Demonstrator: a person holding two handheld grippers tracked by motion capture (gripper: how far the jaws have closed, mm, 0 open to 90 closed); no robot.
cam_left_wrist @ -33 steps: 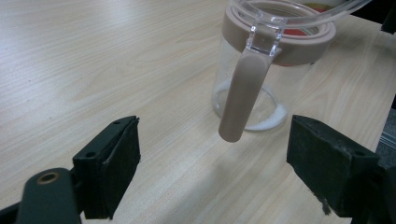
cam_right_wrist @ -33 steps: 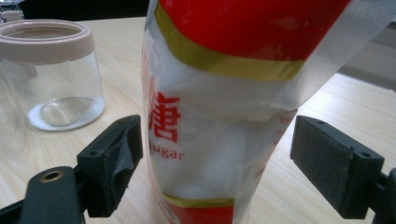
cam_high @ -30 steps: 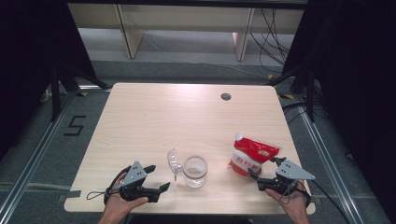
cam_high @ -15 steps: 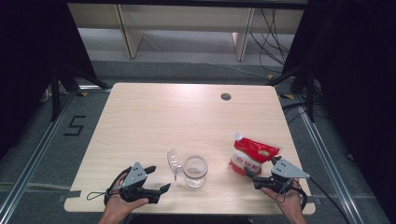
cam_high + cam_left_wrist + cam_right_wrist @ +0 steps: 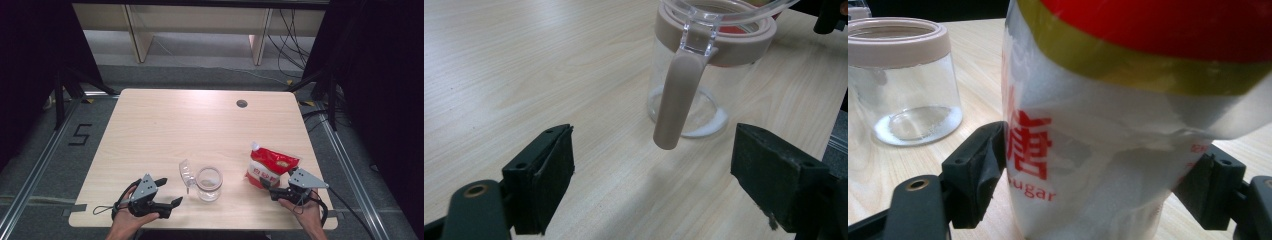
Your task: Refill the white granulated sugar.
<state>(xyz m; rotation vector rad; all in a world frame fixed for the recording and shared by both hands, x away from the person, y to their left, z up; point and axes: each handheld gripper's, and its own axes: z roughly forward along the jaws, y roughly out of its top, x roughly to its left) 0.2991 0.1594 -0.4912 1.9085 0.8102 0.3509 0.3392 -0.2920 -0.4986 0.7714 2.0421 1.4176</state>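
Two grippers sit low at your edge of the table (image 5: 150,125), and compared with a second ago your right gripper (image 5: 267,183) has slid in toward the sugar bag (image 5: 270,167). Your left gripper (image 5: 169,192) has barely budged since then.

In the right gripper view the jaws are spread, with the bag of sugar (image 5: 1108,140) sitting between them. The left-hand pad looks right against the plastic; the other one is just beside it, and I can't tell if it touches. So not clamped on it yet.

Left gripper is released too: in the left gripper view the jaws stand wide apart and carry nothing. They point at the glass jar (image 5: 689,75), with its hanging latch tab (image 5: 676,97) just ahead of them.

From the high view, the jar (image 5: 208,183) stands between your two hands, near the front edge, with its clear lid (image 5: 186,173) flipped open on the left side. The bag lies tilted just right of the jar, close to the table's right-front corner, so you don't have much room on that side before the edge.

Farther out, the whole back half of the tabletop is open wood, apart from a small round cable hole (image 5: 242,103) near the far edge. Beyond the table there's a pale shelf unit (image 5: 200,20) and loose cables (image 5: 292,35) on the floor.
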